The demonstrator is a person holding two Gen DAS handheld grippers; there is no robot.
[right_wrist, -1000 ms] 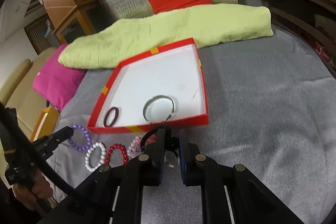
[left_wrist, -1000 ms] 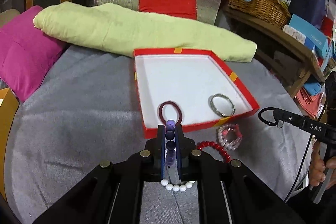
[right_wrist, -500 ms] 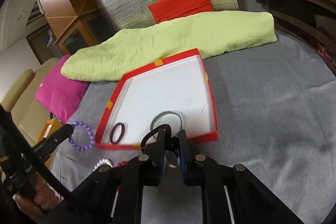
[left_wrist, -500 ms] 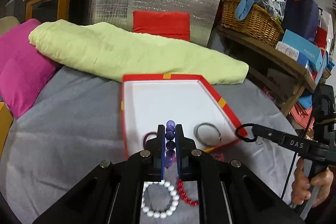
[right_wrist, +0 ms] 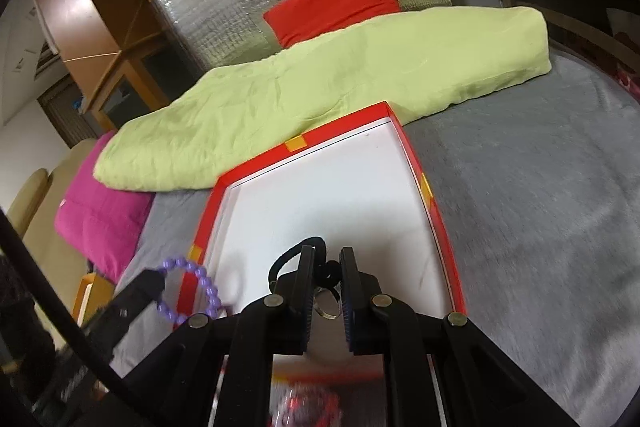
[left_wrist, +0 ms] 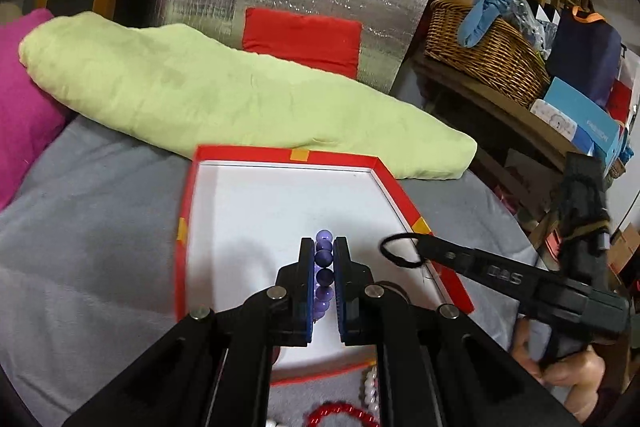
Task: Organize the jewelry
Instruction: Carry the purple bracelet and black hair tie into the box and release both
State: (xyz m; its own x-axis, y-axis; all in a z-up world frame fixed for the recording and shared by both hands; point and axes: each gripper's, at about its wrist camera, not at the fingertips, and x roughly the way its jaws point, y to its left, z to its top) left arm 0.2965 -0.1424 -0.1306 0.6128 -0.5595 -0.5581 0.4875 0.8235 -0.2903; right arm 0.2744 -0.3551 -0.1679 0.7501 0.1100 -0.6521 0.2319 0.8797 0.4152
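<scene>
- The grey blanket covers the bed and carries everything; a long pale-green cushion lies just behind the box, with a magenta pillow to its left.
- The red box, shallow with a white floor, sits open on the blanket as the likely collecting place; its walls are low, so they hardly hinder entry from above.
- The left gripper is clamped on the purple bead bracelet, which stands edgewise between the jaws and above the box's floor, probably so it can be dropped flat.
- The right gripper is pinched on a black hair tie, whose loop hangs over the same box; I cannot tell what the silvery ring below it is.
- Both tools crowd the box's near half, so they may bump each other.
- A red bead bracelet and a white bead bracelet wait on the blanket outside the near wall.
</scene>
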